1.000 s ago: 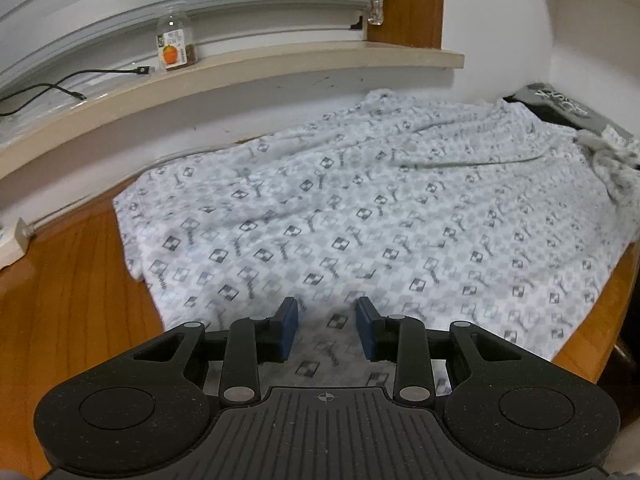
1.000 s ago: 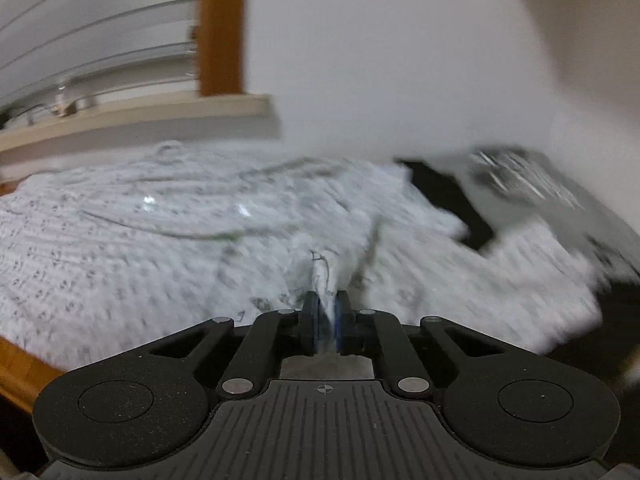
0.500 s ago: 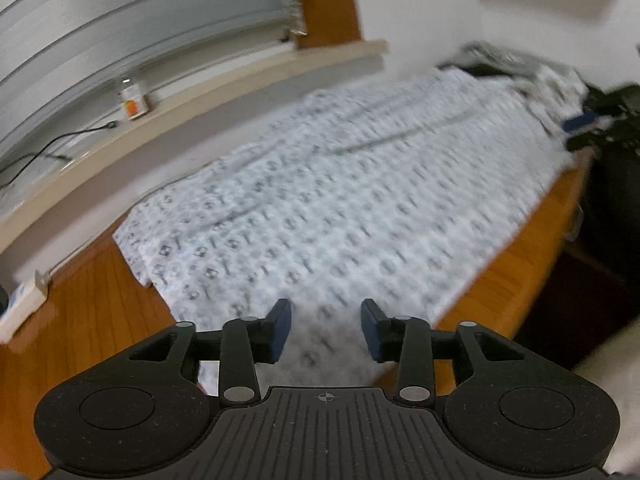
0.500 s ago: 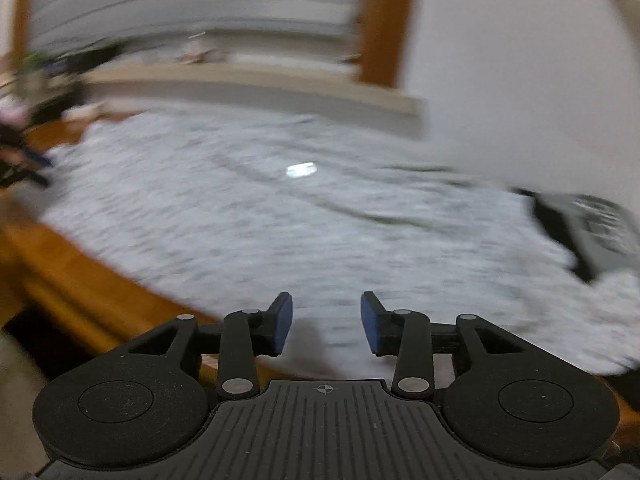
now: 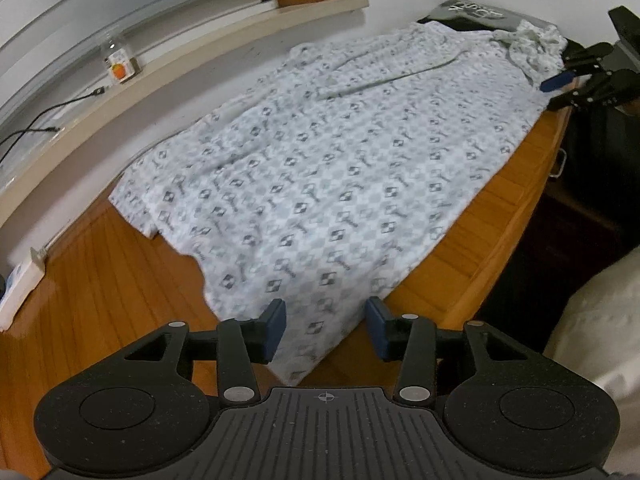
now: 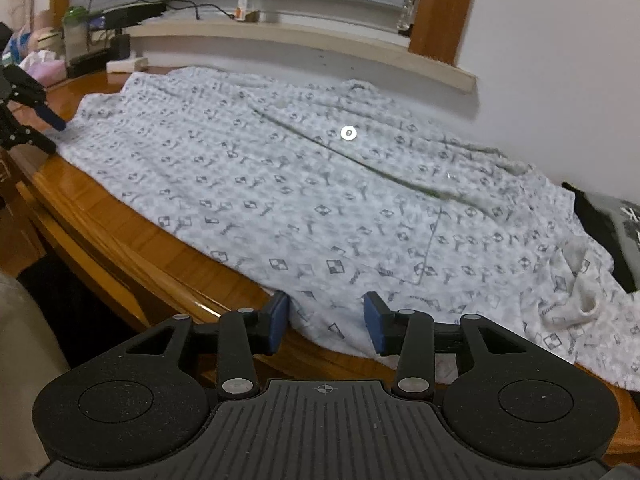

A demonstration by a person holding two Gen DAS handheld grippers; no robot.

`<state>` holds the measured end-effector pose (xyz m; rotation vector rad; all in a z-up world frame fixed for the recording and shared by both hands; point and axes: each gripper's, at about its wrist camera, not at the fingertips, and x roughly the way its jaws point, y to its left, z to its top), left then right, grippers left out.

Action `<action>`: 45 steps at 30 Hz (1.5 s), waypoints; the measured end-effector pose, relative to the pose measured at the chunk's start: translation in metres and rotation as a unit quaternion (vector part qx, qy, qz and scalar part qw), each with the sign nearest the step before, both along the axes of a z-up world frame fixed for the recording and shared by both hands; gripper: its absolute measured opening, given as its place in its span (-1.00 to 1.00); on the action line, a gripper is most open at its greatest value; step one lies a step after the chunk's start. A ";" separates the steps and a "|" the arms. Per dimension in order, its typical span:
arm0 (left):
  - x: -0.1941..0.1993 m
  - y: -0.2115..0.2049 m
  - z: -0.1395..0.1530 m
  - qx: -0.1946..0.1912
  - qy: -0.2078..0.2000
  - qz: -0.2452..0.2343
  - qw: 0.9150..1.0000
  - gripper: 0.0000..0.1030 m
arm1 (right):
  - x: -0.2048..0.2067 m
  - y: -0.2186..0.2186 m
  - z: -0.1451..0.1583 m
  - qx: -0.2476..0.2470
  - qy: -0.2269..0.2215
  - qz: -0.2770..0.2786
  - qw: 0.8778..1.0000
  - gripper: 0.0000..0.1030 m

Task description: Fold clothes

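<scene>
A white shirt with a grey checker-and-logo print (image 5: 328, 168) lies spread flat on the wooden table (image 5: 100, 280); it also shows in the right wrist view (image 6: 320, 184). My left gripper (image 5: 325, 330) is open and empty, just above the shirt's near hem corner. My right gripper (image 6: 325, 322) is open and empty, over the shirt's front edge near the table rim. Each gripper shows in the other's view: the right one (image 5: 568, 84) by the bunched sleeve, the left one (image 6: 36, 124) at the far hem.
A folded black garment (image 5: 476, 12) lies at the table's far end, also seen in the right wrist view (image 6: 612, 228). A sill (image 5: 200, 48) holds a small bottle (image 5: 118, 62) and cables. A power strip (image 5: 22, 284) sits at the left. Table edge (image 6: 120, 256) drops off.
The right gripper was shut on the shirt a second ago and has let go and opened. Both grippers have pulled back toward the shirt's opposite ends.
</scene>
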<state>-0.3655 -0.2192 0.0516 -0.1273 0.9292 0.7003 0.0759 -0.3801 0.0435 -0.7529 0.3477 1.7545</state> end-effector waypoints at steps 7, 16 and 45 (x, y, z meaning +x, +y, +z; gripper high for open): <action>-0.017 0.012 0.000 -0.016 -0.020 0.014 1.000 -0.25 | 0.000 -0.002 0.000 -0.001 -0.006 0.014 1.000 -0.74; -0.023 -0.011 0.012 -0.029 -0.029 -0.026 0.999 -0.92 | 0.011 -0.017 0.020 -0.009 0.015 0.029 0.999 -0.82; 0.019 0.141 0.041 0.015 -0.056 0.104 0.993 -0.38 | -0.006 0.165 0.014 0.029 -0.112 0.020 0.993 -0.80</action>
